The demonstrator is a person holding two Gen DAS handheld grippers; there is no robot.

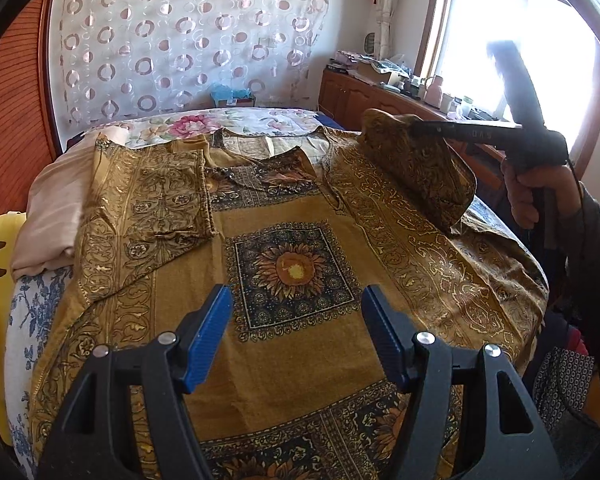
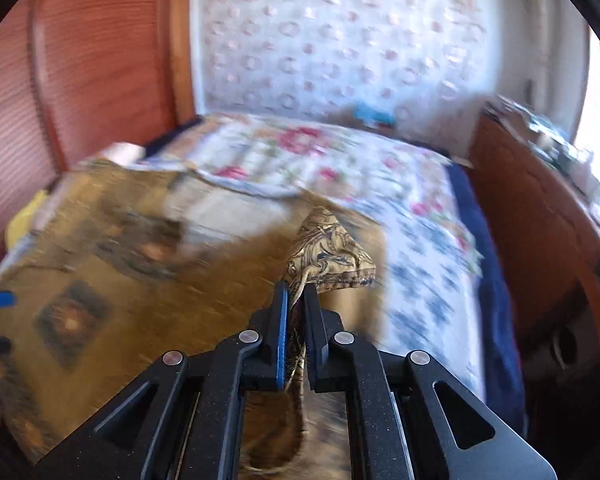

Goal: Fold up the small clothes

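Right claw pinches the lifted sleeve; left claw hovers agape.

A home bedroom is shown: a bed covered by a floral sheet, a curtain hung behind it, and a cluttered wooden cabinet set under a window.

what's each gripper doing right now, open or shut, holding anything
left gripper: open, holding nothing, above the patterned shirt.
right gripper: closed on the shirt's sleeve, lifting it off the bed.
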